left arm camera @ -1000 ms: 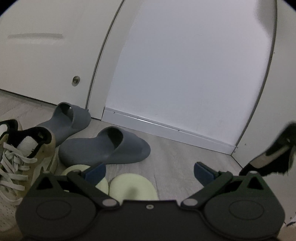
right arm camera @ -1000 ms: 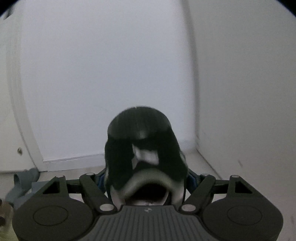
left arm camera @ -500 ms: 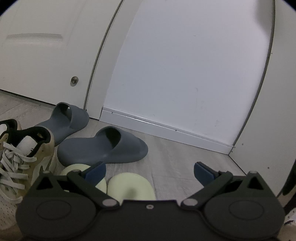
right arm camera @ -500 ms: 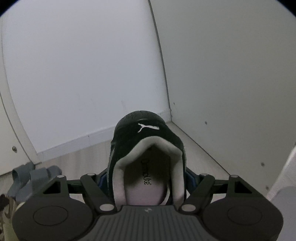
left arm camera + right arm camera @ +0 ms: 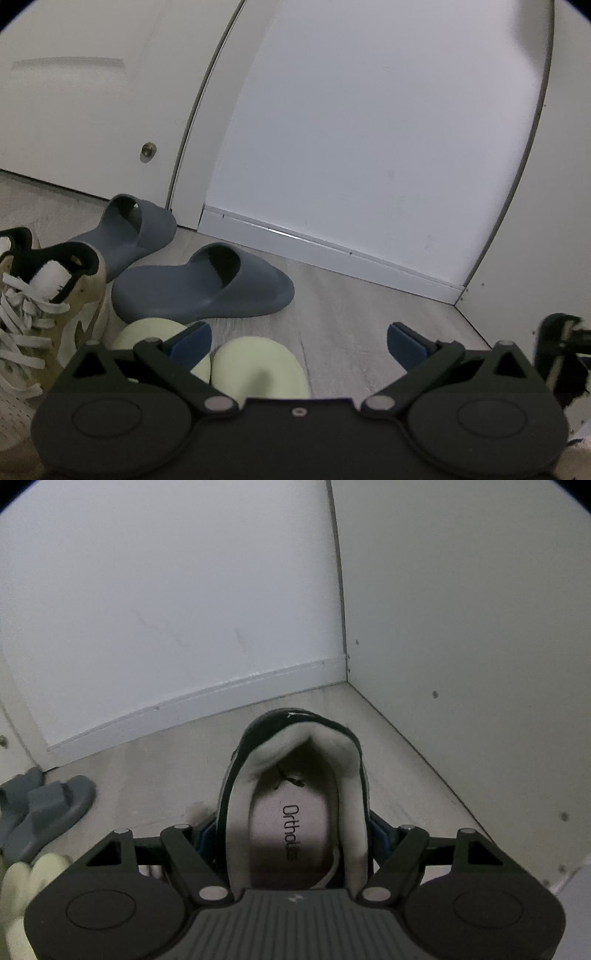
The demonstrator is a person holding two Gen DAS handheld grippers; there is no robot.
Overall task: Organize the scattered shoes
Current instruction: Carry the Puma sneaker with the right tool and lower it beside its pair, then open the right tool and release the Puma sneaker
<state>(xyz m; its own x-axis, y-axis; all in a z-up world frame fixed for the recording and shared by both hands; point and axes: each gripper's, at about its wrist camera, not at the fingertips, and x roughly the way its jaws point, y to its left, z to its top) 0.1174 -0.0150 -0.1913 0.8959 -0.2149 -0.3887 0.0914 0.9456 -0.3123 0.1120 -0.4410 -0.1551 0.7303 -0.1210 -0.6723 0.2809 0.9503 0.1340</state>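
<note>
The right gripper [image 5: 293,834] holds the black sneaker [image 5: 295,794] with its jaws clamped on the shoe's two sides near the heel opening; the shoe's long axis runs straight ahead from the jaws, toe toward the corner where the baseboard [image 5: 207,694] meets the side wall [image 5: 461,627], just above or on the floor [image 5: 147,768]; contact cannot be confirmed. The left gripper [image 5: 299,338] has its jaws spread wide and empty, above the pale green slippers [image 5: 258,363], with the grey slides [image 5: 207,284] and tan sneaker [image 5: 48,306] ahead and to its left. The right hand is therefore nearer the corner, and set-down probably requires only lowering along that axis.
</note>
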